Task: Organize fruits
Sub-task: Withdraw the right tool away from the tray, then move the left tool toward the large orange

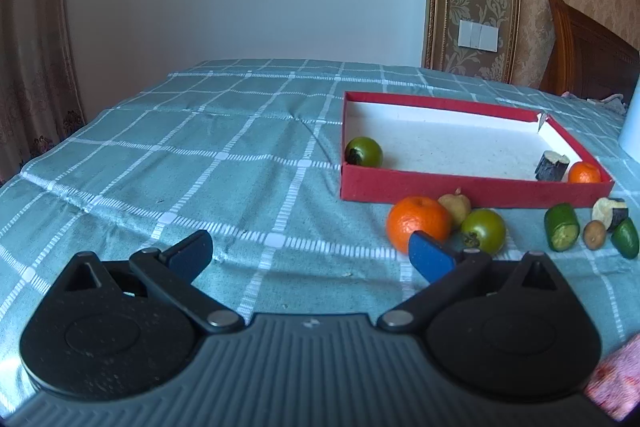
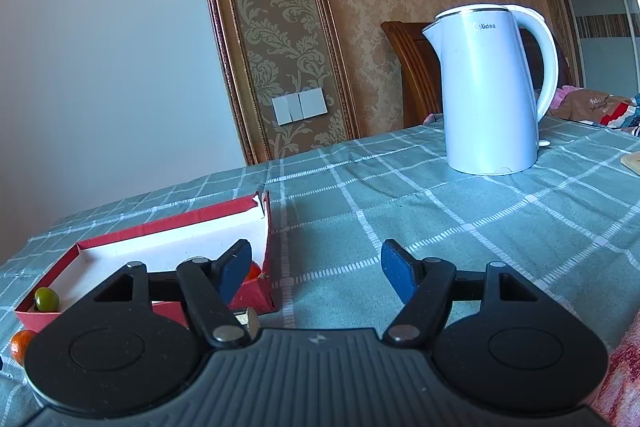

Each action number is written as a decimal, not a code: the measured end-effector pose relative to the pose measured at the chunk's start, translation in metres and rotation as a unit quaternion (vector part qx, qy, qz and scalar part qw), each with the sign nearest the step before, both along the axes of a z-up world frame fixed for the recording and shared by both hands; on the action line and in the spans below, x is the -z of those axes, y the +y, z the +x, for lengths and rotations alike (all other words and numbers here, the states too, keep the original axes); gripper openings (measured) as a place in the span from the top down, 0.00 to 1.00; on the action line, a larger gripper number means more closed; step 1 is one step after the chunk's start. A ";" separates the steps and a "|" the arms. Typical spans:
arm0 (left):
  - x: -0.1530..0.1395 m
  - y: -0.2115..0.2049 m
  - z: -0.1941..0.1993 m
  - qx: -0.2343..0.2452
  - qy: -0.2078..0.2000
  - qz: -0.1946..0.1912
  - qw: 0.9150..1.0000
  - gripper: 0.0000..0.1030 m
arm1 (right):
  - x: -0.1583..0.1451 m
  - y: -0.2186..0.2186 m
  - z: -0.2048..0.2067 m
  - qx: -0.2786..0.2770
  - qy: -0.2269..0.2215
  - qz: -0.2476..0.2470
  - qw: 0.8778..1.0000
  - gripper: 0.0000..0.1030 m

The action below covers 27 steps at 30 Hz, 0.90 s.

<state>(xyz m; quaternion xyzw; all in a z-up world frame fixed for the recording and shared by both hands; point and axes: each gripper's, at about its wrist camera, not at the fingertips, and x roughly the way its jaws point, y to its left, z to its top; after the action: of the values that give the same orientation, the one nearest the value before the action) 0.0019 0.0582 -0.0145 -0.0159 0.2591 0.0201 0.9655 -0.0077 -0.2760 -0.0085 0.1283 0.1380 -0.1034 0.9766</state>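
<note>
A red tray (image 1: 472,191) with a white floor lies on the checked cloth. It holds a green fruit (image 1: 364,151), a dark cut piece (image 1: 552,166) and a small orange (image 1: 585,173). In front of it lie a large orange (image 1: 416,221), a tan fruit (image 1: 456,205), a green fruit (image 1: 483,230), a cut cucumber piece (image 1: 562,227), a dark-skinned piece (image 1: 610,213), a brown slice (image 1: 594,234) and a green piece (image 1: 625,238). My left gripper (image 1: 310,255) is open and empty, left of the large orange. My right gripper (image 2: 316,273) is open and empty beside the tray (image 2: 256,295).
A white kettle (image 2: 490,91) stands on the cloth at the back right in the right wrist view. A wooden headboard (image 1: 588,63) and a wall stand behind. A pink-red cloth (image 1: 618,379) lies at the near right.
</note>
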 end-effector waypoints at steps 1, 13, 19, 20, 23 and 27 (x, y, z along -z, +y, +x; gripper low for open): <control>-0.006 -0.001 -0.001 0.004 -0.007 -0.007 1.000 0.00 | 0.000 0.000 -0.001 0.001 -0.001 0.000 1.000 0.31; -0.044 -0.027 -0.002 0.000 -0.098 0.004 0.995 0.00 | 0.000 0.001 -0.002 0.006 -0.009 0.002 1.000 0.31; -0.033 -0.030 0.006 0.005 -0.083 0.031 0.996 0.00 | 0.000 0.000 -0.002 0.010 -0.009 0.003 1.000 0.31; -0.031 -0.030 0.006 0.007 -0.079 0.034 0.996 0.00 | 0.000 0.000 -0.002 0.010 -0.008 0.004 1.000 0.31; -0.021 -0.026 0.006 0.016 -0.065 0.040 0.997 0.00 | 0.000 -0.001 -0.001 0.009 -0.004 0.007 1.000 0.31; -0.011 -0.023 0.010 0.017 -0.050 0.054 0.997 0.00 | 0.000 -0.001 -0.001 0.009 -0.004 0.007 1.000 0.31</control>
<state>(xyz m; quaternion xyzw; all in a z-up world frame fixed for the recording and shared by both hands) 0.0116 0.0352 -0.0035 0.0394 0.2091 0.0165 0.9770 -0.0086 -0.2772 -0.0087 0.1366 0.1338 -0.1103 0.9753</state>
